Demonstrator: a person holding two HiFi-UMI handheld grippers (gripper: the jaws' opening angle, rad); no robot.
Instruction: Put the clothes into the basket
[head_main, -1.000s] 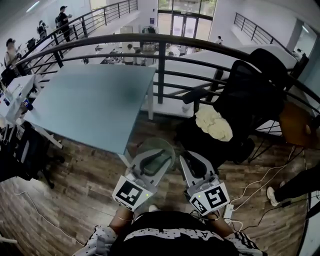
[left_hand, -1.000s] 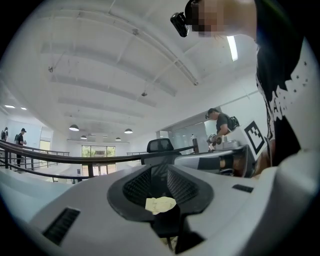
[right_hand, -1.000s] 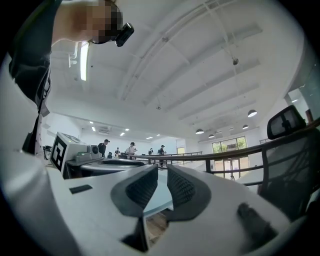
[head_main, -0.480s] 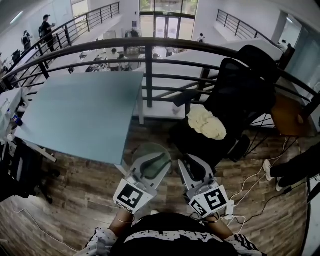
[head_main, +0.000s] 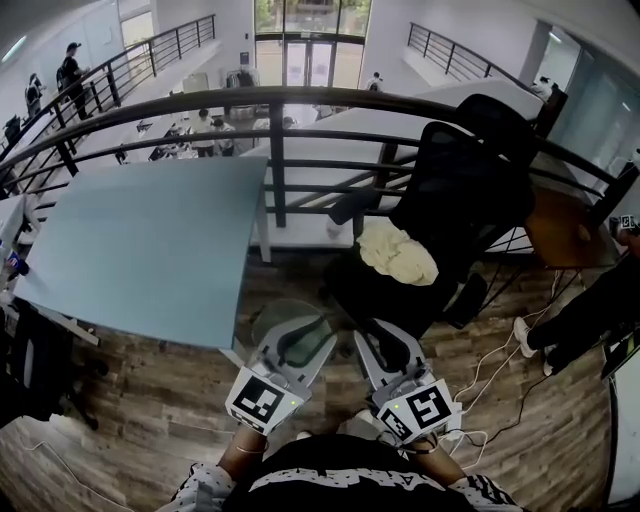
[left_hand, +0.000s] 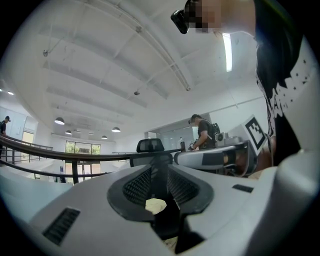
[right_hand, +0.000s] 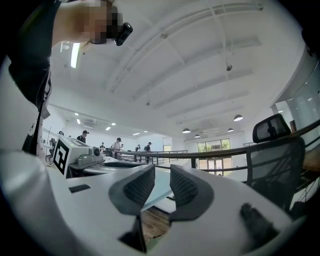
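A crumpled pale yellow cloth (head_main: 398, 254) lies on the seat of a black office chair (head_main: 460, 190); it shows small and far between the jaws in the left gripper view (left_hand: 155, 204). My left gripper (head_main: 297, 335) (left_hand: 159, 182) is held level and open, with nothing between its pads. It hangs over a round pale see-through basket (head_main: 270, 312) on the floor and hides most of it. Beside it, my right gripper (head_main: 385, 340) (right_hand: 162, 187) is also open and empty; its jaws have just been opening. Both are well short of the cloth.
A large blue-grey table (head_main: 140, 240) stands at the left, with a black railing (head_main: 330, 100) behind it and the chair. Cables (head_main: 500, 370) trail over the wooden floor at the right, near a person's leg (head_main: 585, 310) and a brown tabletop (head_main: 560, 225).
The head view has swung right, so chair and cloth sit nearer the middle. Both grippers stay low in front of the body; the left one has drifted slightly.
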